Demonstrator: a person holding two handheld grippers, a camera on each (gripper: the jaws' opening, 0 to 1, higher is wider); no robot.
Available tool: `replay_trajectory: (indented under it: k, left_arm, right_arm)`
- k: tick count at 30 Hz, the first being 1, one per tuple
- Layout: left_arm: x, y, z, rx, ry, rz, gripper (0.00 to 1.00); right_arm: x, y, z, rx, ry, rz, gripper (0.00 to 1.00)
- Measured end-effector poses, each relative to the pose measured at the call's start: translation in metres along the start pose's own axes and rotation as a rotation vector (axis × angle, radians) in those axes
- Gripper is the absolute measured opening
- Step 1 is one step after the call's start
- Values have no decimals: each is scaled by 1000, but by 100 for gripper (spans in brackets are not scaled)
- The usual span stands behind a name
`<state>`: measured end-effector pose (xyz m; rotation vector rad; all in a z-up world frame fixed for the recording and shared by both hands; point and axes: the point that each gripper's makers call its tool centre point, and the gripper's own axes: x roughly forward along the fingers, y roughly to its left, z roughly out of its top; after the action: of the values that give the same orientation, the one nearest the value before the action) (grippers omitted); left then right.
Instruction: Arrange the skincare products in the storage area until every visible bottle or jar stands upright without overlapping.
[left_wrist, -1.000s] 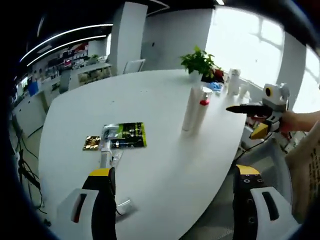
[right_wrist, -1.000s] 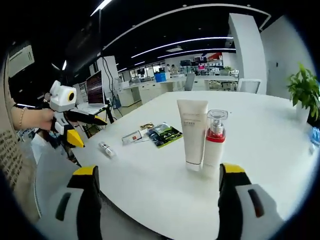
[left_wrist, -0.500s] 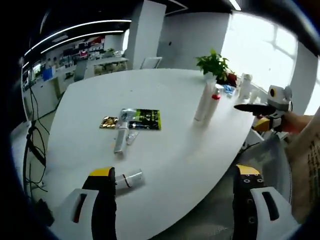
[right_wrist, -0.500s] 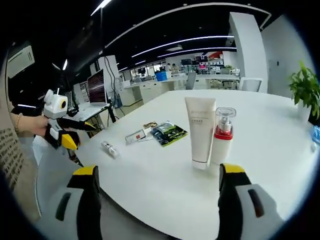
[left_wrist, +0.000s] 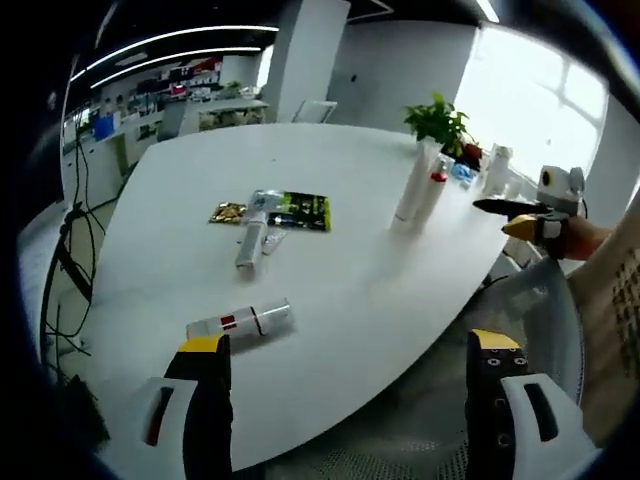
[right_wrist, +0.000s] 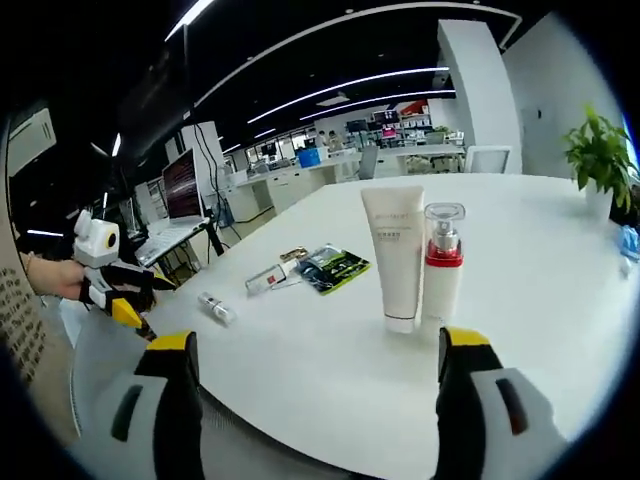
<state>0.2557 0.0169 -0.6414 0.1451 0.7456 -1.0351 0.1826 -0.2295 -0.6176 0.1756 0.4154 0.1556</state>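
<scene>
A white tube (right_wrist: 394, 254) and a clear pump bottle with a red collar (right_wrist: 442, 262) stand upright side by side on the white table (right_wrist: 540, 300). In the left gripper view the same tube (left_wrist: 412, 188) and pump bottle (left_wrist: 435, 192) stand far off. A small bottle (left_wrist: 240, 322) lies flat near the table's edge, and a second tube (left_wrist: 250, 238) lies beside a green packet (left_wrist: 297, 210). My left gripper (left_wrist: 345, 400) is open and holds nothing, back from the table edge. My right gripper (right_wrist: 315, 400) is open too, short of the standing pair.
A potted plant (left_wrist: 440, 118) and several white bottles (left_wrist: 495, 165) stand at the table's far end. A gold sachet (left_wrist: 228, 212) lies by the packet. A mesh chair (left_wrist: 520, 300) sits below the table edge. Office desks fill the background.
The left gripper's camera has pulled back from the table, so the lying small bottle now shows whole. The right gripper view has shifted only slightly. Both grippers stay open.
</scene>
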Motion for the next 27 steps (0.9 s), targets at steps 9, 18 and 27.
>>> replay_trajectory:
  k: [9, 18, 27]
  left_arm:
    - [5, 20, 1, 155, 59, 25, 97]
    - [22, 44, -2, 264, 174, -14, 93]
    - [47, 67, -5, 362, 269, -49, 89]
  right_arm:
    - [1, -4, -2, 7, 3, -20, 100]
    - [2, -2, -5, -23, 25, -23, 100]
    - [0, -9, -5, -18, 19, -61, 100]
